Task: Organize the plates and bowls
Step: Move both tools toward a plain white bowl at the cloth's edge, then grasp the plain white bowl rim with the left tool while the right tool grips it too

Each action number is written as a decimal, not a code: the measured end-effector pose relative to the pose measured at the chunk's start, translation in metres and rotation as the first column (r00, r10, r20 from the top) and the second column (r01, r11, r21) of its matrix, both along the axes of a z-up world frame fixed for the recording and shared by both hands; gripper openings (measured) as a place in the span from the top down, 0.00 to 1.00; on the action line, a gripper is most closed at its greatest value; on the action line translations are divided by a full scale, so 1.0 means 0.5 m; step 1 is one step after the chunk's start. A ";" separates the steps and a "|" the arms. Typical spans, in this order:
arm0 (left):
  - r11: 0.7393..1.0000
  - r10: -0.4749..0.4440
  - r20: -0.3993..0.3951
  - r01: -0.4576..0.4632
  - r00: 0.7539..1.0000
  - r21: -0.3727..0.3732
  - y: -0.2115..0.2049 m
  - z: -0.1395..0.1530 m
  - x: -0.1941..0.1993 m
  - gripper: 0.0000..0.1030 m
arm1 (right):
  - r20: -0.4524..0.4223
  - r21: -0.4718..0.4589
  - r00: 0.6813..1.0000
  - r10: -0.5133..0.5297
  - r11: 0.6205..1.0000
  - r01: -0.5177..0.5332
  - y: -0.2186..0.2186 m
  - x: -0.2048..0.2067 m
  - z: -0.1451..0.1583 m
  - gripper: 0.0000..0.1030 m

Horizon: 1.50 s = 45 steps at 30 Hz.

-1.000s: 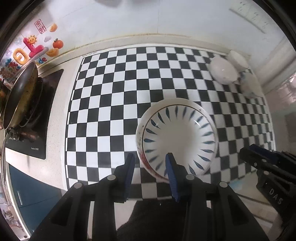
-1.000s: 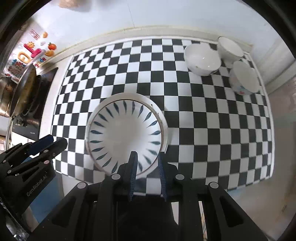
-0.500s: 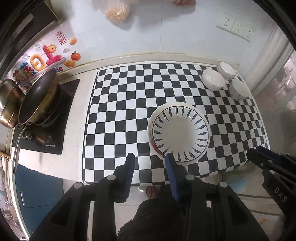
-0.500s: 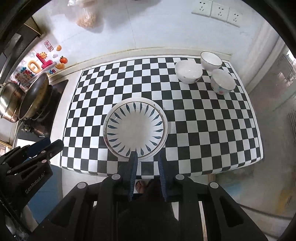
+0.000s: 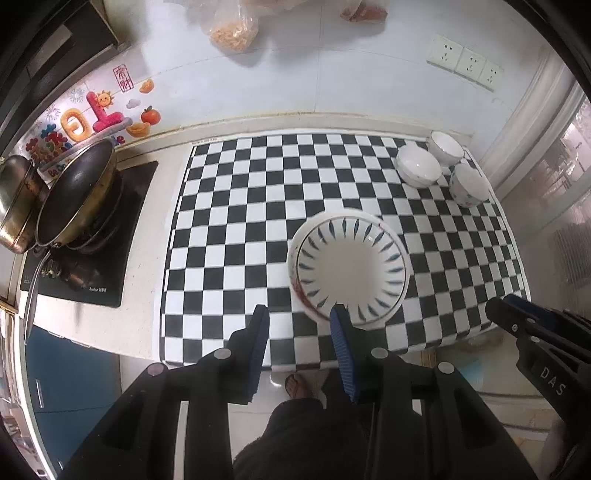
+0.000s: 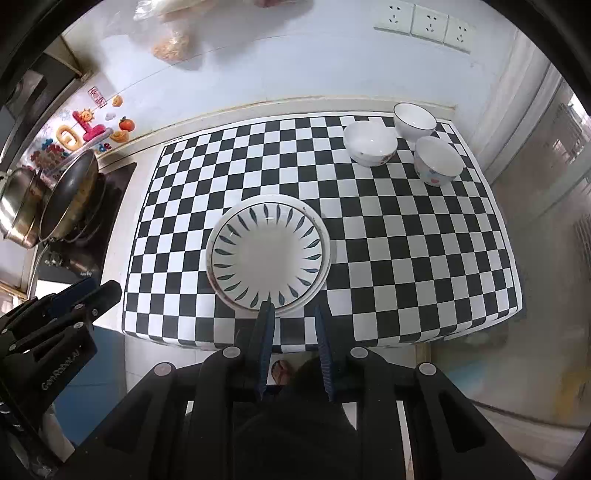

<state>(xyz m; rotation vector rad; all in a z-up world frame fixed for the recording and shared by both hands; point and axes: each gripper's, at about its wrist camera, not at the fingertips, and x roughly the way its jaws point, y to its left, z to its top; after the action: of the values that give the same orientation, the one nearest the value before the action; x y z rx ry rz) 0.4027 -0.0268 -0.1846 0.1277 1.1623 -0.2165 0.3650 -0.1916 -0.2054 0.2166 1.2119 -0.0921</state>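
A stack of plates, the top one white with blue leaf marks, sits near the front middle of the checkered mat. Three white bowls stand close together at the mat's far right corner. My left gripper is open and empty, high above the counter's front edge. My right gripper is open and empty, also high above the front edge, just this side of the plates.
A wok and a metal pot sit on the stove at the left. Wall sockets and hanging bags are on the back wall. The floor and a sandalled foot show below.
Both grippers have pulled up and back from the plates, so the whole mat and the floor now show. The plates and bowls have not moved. The jaws stay empty.
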 end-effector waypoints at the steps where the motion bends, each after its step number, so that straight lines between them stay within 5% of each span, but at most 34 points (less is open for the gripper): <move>1: 1.000 -0.004 -0.002 0.004 1.000 -0.004 -0.008 0.000 0.008 0.68 | -0.001 0.018 1.000 -0.003 1.000 0.003 -0.012 0.006 -0.004 0.76; 3: 1.000 0.002 0.006 -0.002 1.000 -0.025 -0.028 0.000 0.029 0.68 | -0.005 0.074 1.000 -0.006 0.997 0.007 -0.040 0.027 -0.016 0.64; 5: 0.999 -0.010 -0.005 0.010 1.000 -0.039 -0.054 -0.005 0.055 0.67 | -0.002 0.130 1.000 -0.011 0.992 0.011 -0.073 0.049 -0.028 0.31; 6: 0.998 -0.009 -0.015 0.008 1.000 -0.056 -0.073 -0.012 0.077 0.67 | 0.007 0.150 1.000 -0.017 0.989 0.016 -0.089 0.058 -0.032 0.28; 12: 0.991 -0.004 -0.089 -0.008 0.996 -0.132 -0.198 -0.055 0.216 0.67 | 0.009 0.231 0.996 -0.091 0.969 0.086 -0.243 0.143 -0.060 0.27; 15: 0.993 0.011 -0.118 -0.024 0.993 -0.112 -0.267 -0.090 0.295 0.67 | -0.018 0.236 0.992 -0.123 0.964 0.124 -0.337 0.216 -0.096 0.27; 21: 0.993 0.009 -0.238 -0.037 0.971 -0.113 -0.401 -0.196 0.465 0.67 | -0.061 0.189 0.992 -0.112 0.974 0.122 -0.508 0.446 -0.198 0.28; 27: 0.983 0.017 -0.401 -0.090 0.916 -0.163 -0.476 -0.315 0.570 0.67 | -0.160 0.193 0.983 0.085 0.980 -0.053 -0.562 0.664 -0.282 0.42; 29: 0.980 0.021 -0.431 -0.104 0.902 -0.169 -0.496 -0.345 0.584 0.69 | -0.227 0.194 0.962 0.149 0.975 -0.105 -0.564 0.724 -0.326 0.53; 31: 0.977 0.018 -0.454 -0.111 0.891 -0.180 -0.514 -0.372 0.595 0.69 | -0.267 0.189 0.946 0.185 0.973 -0.136 -0.565 0.764 -0.361 0.54; 36: 0.974 0.001 -0.493 -0.113 0.870 -0.197 -0.547 -0.423 0.618 0.69 | -0.333 0.180 0.915 0.228 0.968 -0.176 -0.562 0.817 -0.433 0.60; 39: 0.972 0.001 -0.508 -0.120 0.862 -0.202 -0.557 -0.449 0.626 0.69 | -0.375 0.194 0.896 0.238 0.965 -0.176 -0.564 0.838 -0.477 0.81; 45: 0.971 -0.004 -0.487 -0.112 0.874 -0.210 -0.566 -0.449 0.621 0.74 | -0.380 0.148 0.893 0.242 0.969 -0.200 -0.572 0.847 -0.500 0.92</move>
<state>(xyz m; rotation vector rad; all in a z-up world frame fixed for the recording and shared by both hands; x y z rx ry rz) 0.7134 -0.3099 -0.4092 -0.1799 1.6298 -0.3465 0.7885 -0.4776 -0.4556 0.1533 1.6416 0.1356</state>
